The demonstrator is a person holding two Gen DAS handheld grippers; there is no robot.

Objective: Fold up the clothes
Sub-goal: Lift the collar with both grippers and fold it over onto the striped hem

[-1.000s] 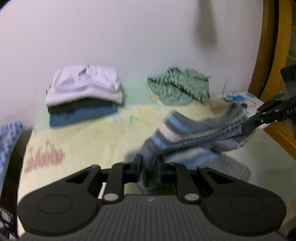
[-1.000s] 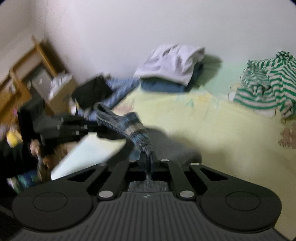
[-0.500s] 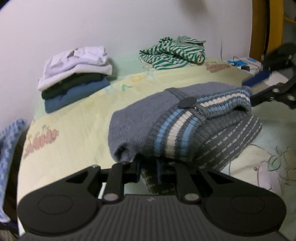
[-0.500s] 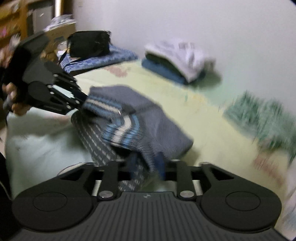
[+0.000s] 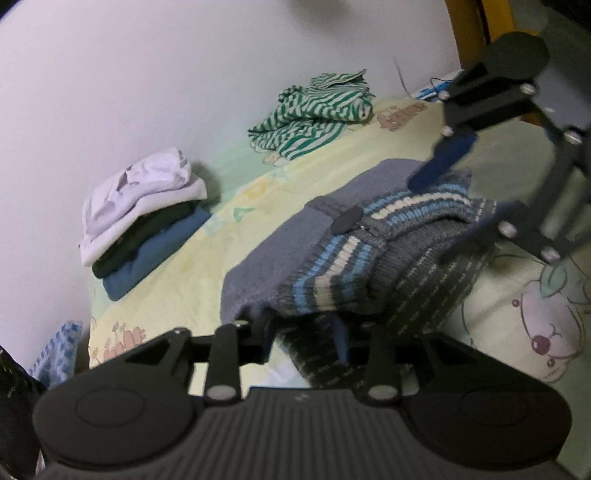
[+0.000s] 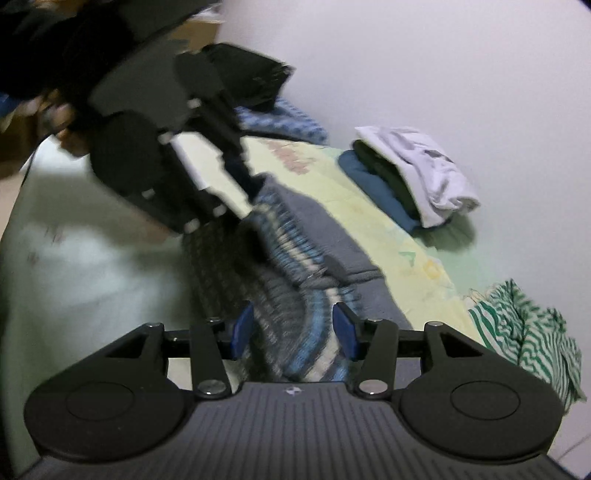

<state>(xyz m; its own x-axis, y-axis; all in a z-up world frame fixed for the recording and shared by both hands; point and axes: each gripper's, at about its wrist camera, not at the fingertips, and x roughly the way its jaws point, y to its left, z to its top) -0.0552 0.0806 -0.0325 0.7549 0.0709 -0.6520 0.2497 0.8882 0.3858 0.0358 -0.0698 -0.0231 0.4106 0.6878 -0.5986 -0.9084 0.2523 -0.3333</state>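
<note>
A grey knit sweater (image 5: 332, 258) with blue and cream stripes lies folded on the pale yellow cartoon bed sheet (image 5: 177, 291). My left gripper (image 5: 304, 336) stands open at the sweater's near edge, with the hem lying loose between its fingers. At the opposite end my right gripper (image 6: 291, 330) is open too, its blue pads (image 6: 242, 328) on either side of the striped knit (image 6: 295, 236). Each gripper shows in the other's view: the right gripper (image 5: 461, 199) hovers over the far end, and the left gripper (image 6: 251, 199), held by a hand (image 6: 70, 140), is blurred.
A stack of folded clothes (image 5: 144, 221), white on dark green on blue, sits by the wall. A crumpled green-striped garment (image 5: 314, 110) lies further along the wall. A blue checked cloth (image 6: 280, 118) and a black bag (image 6: 251, 77) are at the bed's end. A wooden frame (image 5: 469, 33) stands beyond.
The sweater was carried in the air by both grippers, then laid folded on the bed. Both grippers have opened and let go of it.
</note>
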